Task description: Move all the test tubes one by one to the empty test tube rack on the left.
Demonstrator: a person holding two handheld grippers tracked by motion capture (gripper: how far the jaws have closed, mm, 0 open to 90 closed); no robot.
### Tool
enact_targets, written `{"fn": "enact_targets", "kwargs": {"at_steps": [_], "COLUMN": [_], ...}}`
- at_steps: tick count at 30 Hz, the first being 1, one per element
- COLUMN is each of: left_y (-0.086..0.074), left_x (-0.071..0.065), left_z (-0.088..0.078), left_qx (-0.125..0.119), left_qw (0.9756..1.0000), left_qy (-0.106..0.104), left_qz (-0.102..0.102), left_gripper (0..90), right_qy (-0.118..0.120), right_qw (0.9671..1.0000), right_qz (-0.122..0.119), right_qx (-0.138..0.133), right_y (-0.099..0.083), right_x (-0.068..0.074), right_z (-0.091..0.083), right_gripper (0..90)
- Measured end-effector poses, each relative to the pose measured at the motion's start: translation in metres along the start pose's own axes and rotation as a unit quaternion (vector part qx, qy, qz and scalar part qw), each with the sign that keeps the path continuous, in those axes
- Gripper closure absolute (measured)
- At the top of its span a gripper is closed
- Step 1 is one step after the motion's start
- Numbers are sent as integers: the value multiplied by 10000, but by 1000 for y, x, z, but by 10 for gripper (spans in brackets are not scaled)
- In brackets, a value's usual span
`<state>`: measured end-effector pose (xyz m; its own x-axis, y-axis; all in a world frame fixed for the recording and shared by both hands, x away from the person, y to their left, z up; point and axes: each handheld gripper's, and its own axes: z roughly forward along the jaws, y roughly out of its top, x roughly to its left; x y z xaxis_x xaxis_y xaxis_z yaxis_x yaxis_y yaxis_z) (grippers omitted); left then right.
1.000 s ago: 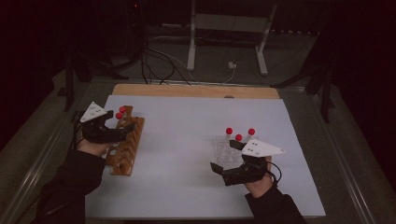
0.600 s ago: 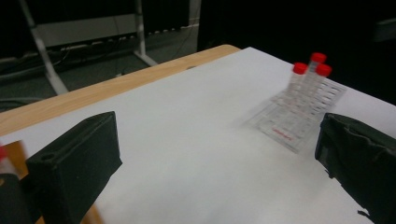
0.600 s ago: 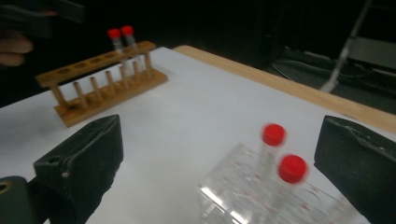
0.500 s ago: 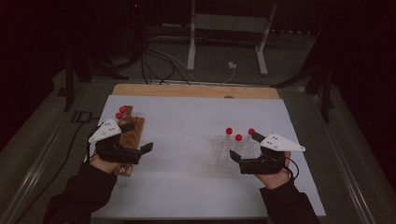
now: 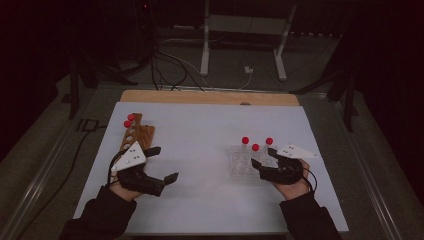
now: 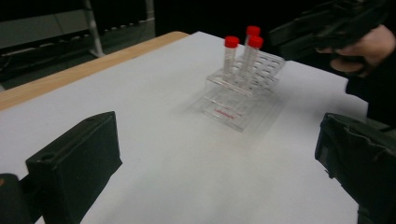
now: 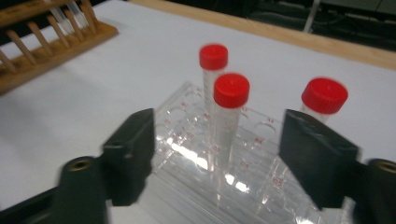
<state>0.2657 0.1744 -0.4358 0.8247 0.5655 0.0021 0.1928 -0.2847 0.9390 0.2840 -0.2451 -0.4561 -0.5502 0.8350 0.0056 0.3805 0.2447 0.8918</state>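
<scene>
The left gripper has its jaws wide and empty over the white worktop, the wooden rack just behind it. The right gripper has jaws wide above the clear rack, the middle red-capped tube between them. Red numerals on the rack are too blurred to read.

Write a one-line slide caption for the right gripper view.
Open right gripper poised over a clear tube rack holding three red-capped tubes, wooden rack beyond.
</scene>
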Motion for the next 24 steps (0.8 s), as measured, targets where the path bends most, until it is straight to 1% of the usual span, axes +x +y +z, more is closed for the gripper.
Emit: {"fn": "enact_targets", "kwargs": {"at_steps": [1, 4, 5, 7, 10, 17, 24], "left_y": [0, -1, -2, -3, -4, -4, -4], "left_x": [-1, -2, -2, -3, -4, -4, -5], "left_z": [0, 1, 1, 3, 4, 6, 7], "left_qx": [-6, -9, 2, 22, 57, 59, 84], "left_qw": [10000, 10000, 10000, 10000, 9999, 9999, 9998], "left_qy": [17, -25, -39, -51, -112, -154, -174], "left_qz": [-9, -22, -7, -10, -3, 31, 32], "left_gripper": [8, 8, 9, 8, 8, 9, 9], "right_qy": [-23, -44, -26, -10, -31, -39, -130], "right_qw": [10000, 9999, 9998, 9996, 9994, 9987, 9980], "right_qz": [18, 28, 27, 56, 112, 128, 108], "right_qx": [40, 163, 170, 270, 324, 484, 611], "right_y": [-1, -2, -2, -2, -3, -3, -4], "right_x": [-1, -2, -2, -4, -7, -9, -9], "right_z": [2, 9, 10, 15, 20, 30, 40], "right_gripper": [317, 394, 423, 470, 518, 560, 624]}}
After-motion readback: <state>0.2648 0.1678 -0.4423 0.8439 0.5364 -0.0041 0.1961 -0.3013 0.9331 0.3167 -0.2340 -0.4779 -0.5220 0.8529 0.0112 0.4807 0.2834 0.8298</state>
